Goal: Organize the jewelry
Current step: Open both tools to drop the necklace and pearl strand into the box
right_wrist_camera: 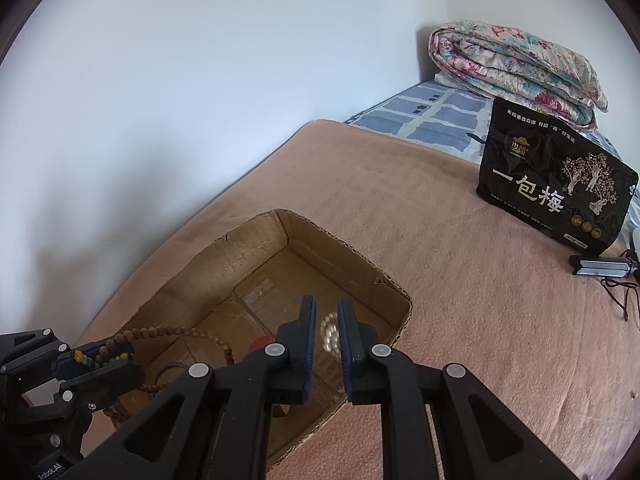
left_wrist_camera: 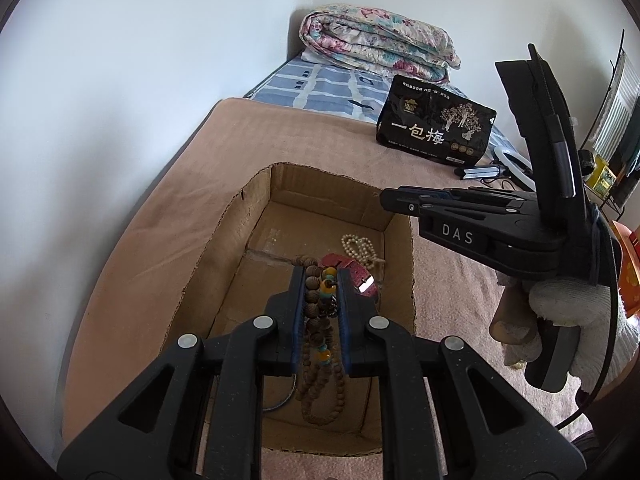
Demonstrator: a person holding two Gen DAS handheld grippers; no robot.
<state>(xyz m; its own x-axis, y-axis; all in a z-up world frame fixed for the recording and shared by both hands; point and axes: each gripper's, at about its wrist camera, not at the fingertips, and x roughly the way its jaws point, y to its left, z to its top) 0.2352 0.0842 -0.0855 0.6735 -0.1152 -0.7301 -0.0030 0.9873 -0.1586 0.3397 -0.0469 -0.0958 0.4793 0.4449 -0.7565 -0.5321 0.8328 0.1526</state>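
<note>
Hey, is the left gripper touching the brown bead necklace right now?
Touching. The left wrist view shows the left gripper pinching the brown bead necklace over the cardboard box.

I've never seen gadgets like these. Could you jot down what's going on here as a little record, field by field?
Setting: a cardboard box on a tan blanket on a bed.
Left gripper: shut on a brown wooden bead strand, hanging over the box.
Right gripper: above the box, jaws slightly apart; a blurred pale bead string shows between them, whether it is gripped is unclear.
In the box: pearl-like beads, a red piece, a metal ring.
Nearby: black snack bag, folded floral quilt.
</note>
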